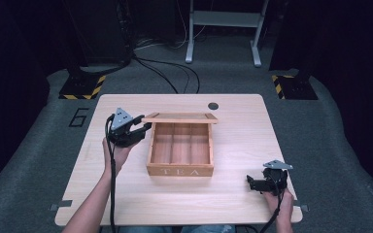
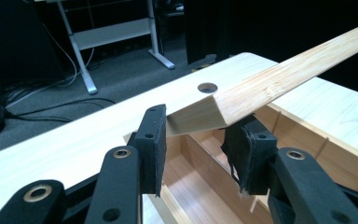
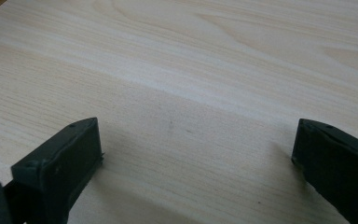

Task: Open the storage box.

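The left gripper [image 1: 143,127] has its fingers [image 2: 151,144] clamped on the left corner of the lid [image 1: 180,117] of the wooden tea box [image 1: 180,170]. The lid stands raised above the box's far edge, its long axis running left to right across the tabletop [image 1: 233,194]. The right gripper [image 3: 193,154] rests near the right front corner, fingers spread wide, holding nothing.

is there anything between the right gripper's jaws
No, in the right gripper view the right gripper has its jaws standing wide apart over the bare wooden table, with nothing between them.
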A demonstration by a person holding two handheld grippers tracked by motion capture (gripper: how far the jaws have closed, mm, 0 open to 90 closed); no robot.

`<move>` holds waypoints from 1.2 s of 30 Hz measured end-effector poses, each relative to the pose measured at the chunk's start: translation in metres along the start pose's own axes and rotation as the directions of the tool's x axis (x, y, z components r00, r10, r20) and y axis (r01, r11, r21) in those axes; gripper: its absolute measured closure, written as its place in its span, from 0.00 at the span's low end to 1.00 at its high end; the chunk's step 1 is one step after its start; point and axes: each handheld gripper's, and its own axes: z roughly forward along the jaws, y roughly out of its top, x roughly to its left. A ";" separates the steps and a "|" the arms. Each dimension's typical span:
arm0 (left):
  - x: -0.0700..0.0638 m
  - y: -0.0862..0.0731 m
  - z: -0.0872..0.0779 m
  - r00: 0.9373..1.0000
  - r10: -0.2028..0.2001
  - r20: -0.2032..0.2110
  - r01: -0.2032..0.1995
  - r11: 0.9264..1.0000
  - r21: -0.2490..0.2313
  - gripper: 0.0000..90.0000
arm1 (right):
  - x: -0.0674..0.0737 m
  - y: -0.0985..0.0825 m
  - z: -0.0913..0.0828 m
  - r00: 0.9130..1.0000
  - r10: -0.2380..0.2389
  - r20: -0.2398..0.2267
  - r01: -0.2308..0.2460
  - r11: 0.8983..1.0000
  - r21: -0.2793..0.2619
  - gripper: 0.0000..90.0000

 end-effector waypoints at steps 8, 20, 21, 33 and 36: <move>-0.011 -0.027 -0.006 1.000 0.005 -0.001 -0.005 1.000 -0.009 0.64 | -0.001 0.000 0.000 1.000 -0.013 0.000 0.013 1.000 0.007 0.01; -0.019 -0.070 -0.006 0.999 -0.023 0.033 0.023 1.000 -0.001 0.55 | -0.001 0.000 -0.001 1.000 -0.017 0.001 0.017 1.000 0.008 0.01; -0.019 -0.073 -0.006 0.999 -0.026 0.040 0.026 1.000 0.001 0.55 | 0.000 0.000 -0.001 1.000 -0.017 0.001 0.017 1.000 0.008 0.01; -0.023 -0.117 0.004 0.992 -0.075 0.099 0.068 0.995 0.071 0.50 | 0.000 0.000 -0.001 1.000 -0.006 0.006 0.006 1.000 0.009 0.01; -0.022 -0.117 0.004 0.991 -0.085 0.103 0.078 0.995 0.066 0.49 | 0.000 0.000 -0.001 1.000 -0.013 0.004 0.013 1.000 0.007 0.01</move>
